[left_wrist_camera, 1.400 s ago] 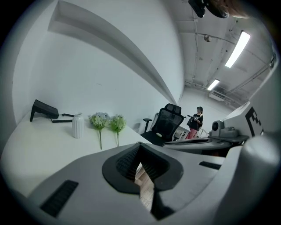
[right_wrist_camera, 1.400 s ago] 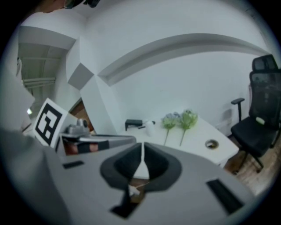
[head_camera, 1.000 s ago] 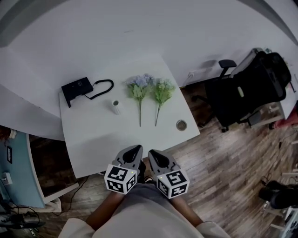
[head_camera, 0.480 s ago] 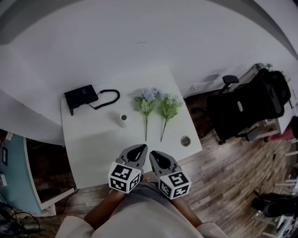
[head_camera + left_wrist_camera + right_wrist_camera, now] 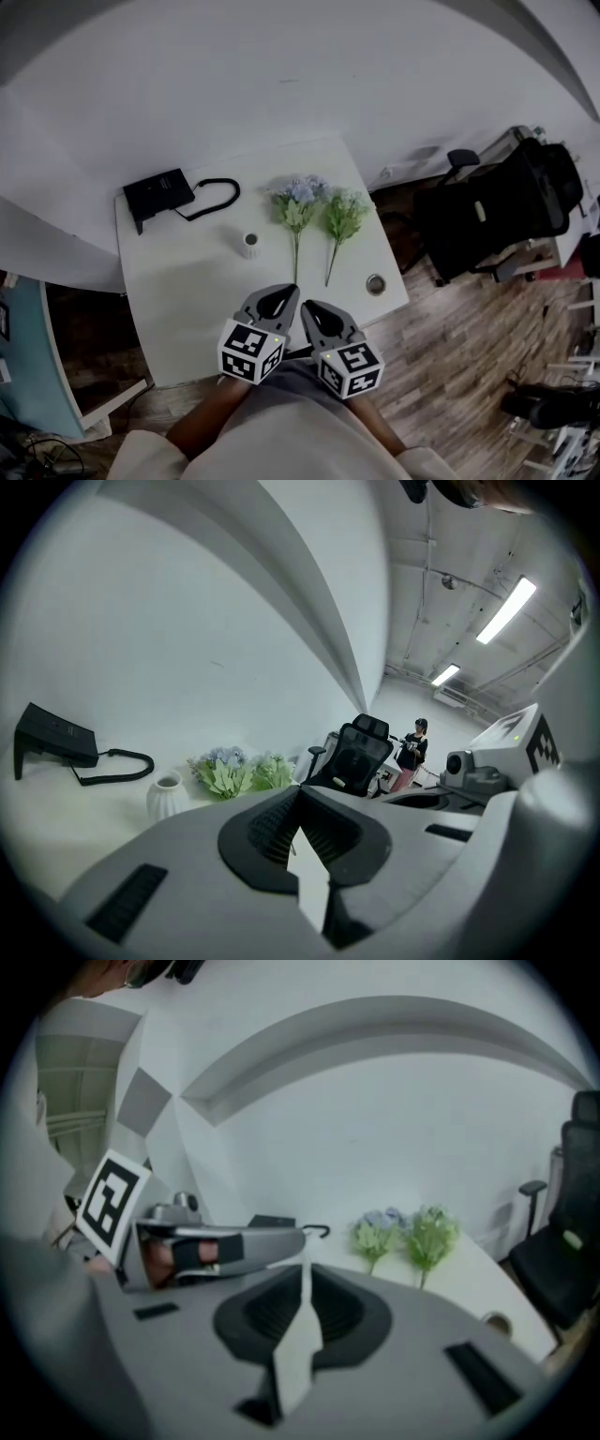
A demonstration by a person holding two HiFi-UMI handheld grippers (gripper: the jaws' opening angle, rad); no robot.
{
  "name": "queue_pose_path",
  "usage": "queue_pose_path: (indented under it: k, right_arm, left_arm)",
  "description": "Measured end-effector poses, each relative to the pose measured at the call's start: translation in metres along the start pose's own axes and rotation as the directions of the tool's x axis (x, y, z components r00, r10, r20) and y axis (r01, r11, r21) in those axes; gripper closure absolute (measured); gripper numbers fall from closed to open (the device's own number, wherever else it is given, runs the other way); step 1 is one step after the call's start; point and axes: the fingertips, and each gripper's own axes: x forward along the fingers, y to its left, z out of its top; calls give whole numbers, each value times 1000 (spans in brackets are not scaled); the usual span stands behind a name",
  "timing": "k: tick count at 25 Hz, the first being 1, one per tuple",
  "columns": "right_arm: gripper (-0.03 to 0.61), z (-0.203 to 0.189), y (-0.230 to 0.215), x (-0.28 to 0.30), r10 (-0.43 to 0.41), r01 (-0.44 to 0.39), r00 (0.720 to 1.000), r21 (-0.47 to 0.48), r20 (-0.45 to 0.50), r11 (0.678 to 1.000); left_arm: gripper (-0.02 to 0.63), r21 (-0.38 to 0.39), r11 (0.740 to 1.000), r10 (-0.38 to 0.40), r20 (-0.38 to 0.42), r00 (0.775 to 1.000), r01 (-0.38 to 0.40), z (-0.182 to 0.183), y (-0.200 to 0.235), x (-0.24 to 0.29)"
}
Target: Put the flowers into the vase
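The near half of the desk [image 5: 187, 309] lies bare, giving open passage from its front edge to the vase [image 5: 249, 245]. Just right of the vase lie two flower bunches [image 5: 319, 211], and a small ring [image 5: 376, 283] sits near the right edge. A black device [image 5: 157, 194] and its cord [image 5: 214, 192] fill the far left corner.

A small white ribbed vase [image 5: 249, 245] stands upright, mouth open, near the middle of the white table [image 5: 187, 281]. Just right of it a bunch of pale blue artificial flowers [image 5: 296, 202] and a bunch of greenish-white artificial flowers [image 5: 343, 217] lie flat side by side, heads toward the far edge, stems pointing at the near edge.
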Motion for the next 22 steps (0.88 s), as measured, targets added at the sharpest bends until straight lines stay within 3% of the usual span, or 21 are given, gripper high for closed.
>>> queue_pose_path:
  k: [9,17,22]
  right_arm:
    - [551,-7,-22,-2,-45,46,999,59,-24,997]
    - [549,3,-37,15,-28,31,999,72,-46,997]
    - [531,2,-48,22,-34,40,996,77,-76,996]
  left_arm:
    - [591,-15,999,-36,-33,999,35,-8,-4,13]
    - [592,-9,1000,-1,-32,999,1,-7,7,20]
    - [591,-45,999,24,-16,1000,-25,-5,17,28]
